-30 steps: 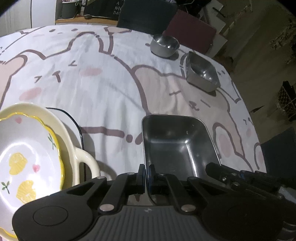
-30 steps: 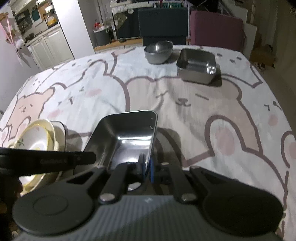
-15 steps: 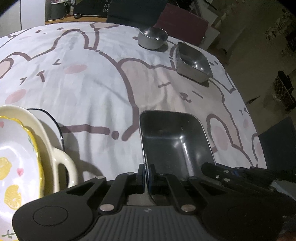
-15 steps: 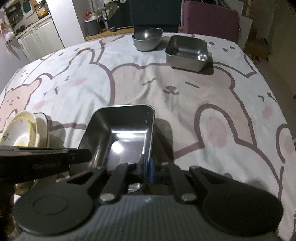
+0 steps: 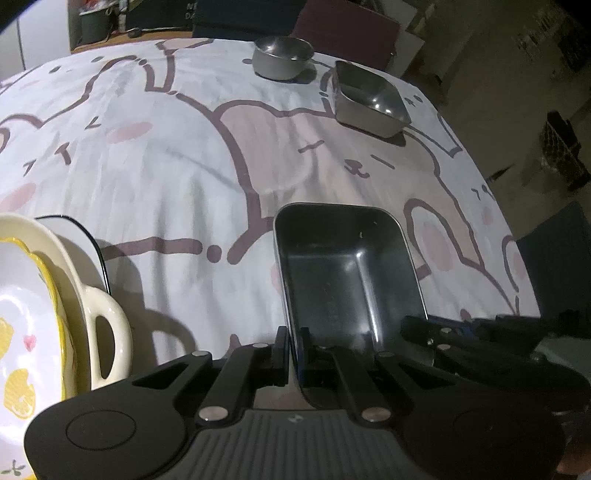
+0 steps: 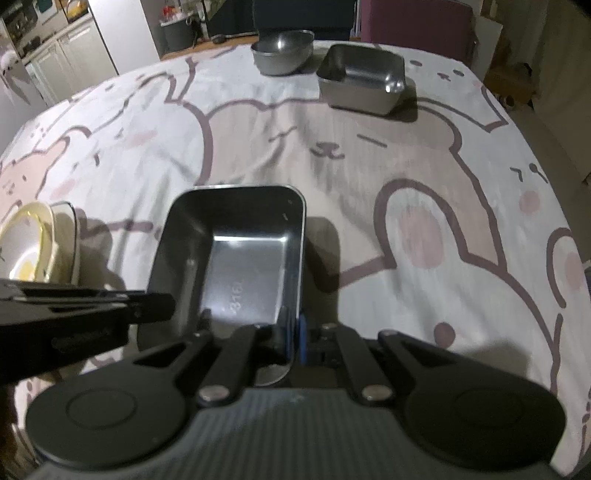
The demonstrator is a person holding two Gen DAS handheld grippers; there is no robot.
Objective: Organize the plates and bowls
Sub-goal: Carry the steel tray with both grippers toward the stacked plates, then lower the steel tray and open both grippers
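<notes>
A rectangular steel tray [image 5: 347, 273] [image 6: 243, 266] is held above the bear-print tablecloth by both grippers. My left gripper [image 5: 294, 347] is shut on its near left rim. My right gripper [image 6: 293, 332] is shut on its near right rim. A smaller square steel tray [image 5: 369, 98] [image 6: 360, 79] and a round steel bowl [image 5: 282, 57] [image 6: 282, 51] stand at the far side of the table. A stack of cream and yellow ceramic dishes [image 5: 44, 306] [image 6: 33, 243] sits at the left, beside the held tray.
The tablecloth [image 5: 166, 155] covers the whole table, whose right edge [image 5: 509, 229] drops to the floor. Chairs [image 6: 417, 18] stand behind the far edge. Kitchen cabinets [image 6: 62, 62] are at the far left.
Both grippers have carried the rectangular tray forward over the table, toward the far steel dishes. The ceramic stack has slid back to the left edge of both views.
</notes>
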